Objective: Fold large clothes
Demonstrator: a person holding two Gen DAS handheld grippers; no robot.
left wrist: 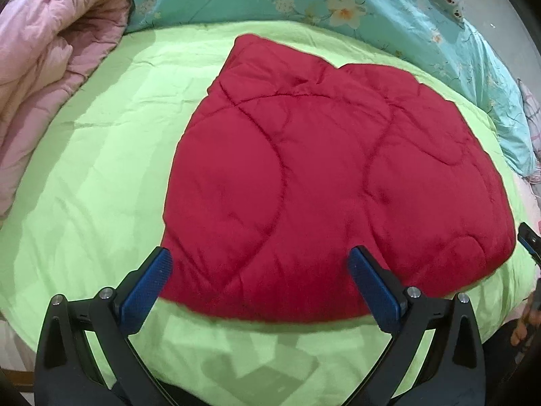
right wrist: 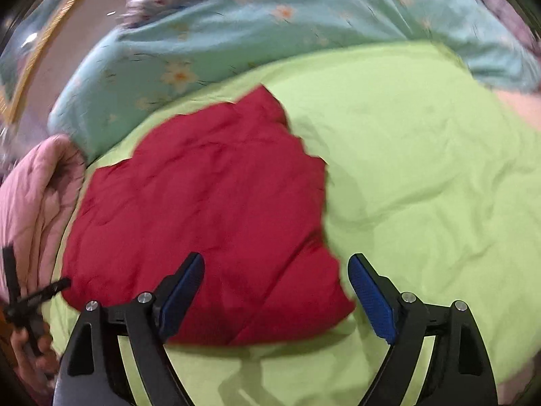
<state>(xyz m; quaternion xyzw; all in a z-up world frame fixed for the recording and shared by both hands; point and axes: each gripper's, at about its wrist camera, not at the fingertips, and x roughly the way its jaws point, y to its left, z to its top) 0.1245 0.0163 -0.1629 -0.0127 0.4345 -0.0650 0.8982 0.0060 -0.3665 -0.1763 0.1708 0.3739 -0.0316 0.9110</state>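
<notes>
A red quilted garment point(left wrist: 324, 176) lies folded into a thick pad on the lime green bedspread point(left wrist: 94, 176). My left gripper point(left wrist: 260, 257) hovers open over its near edge, blue pads point(left wrist: 148, 287) wide apart and nothing pinched between them. In the right wrist view the same red garment point(right wrist: 209, 223) lies left of centre on the green bedspread point(right wrist: 422, 176). My right gripper point(right wrist: 275, 264) stands open above its near right corner, and nothing is held. The right wrist picture is blurred.
A pink quilt point(left wrist: 44, 77) is heaped at the far left. A turquoise flowered blanket point(left wrist: 372, 6) runs along the back of the bed. In the right wrist view the other gripper's tip point(right wrist: 30, 301) and a hand point(right wrist: 23, 355) show at the lower left.
</notes>
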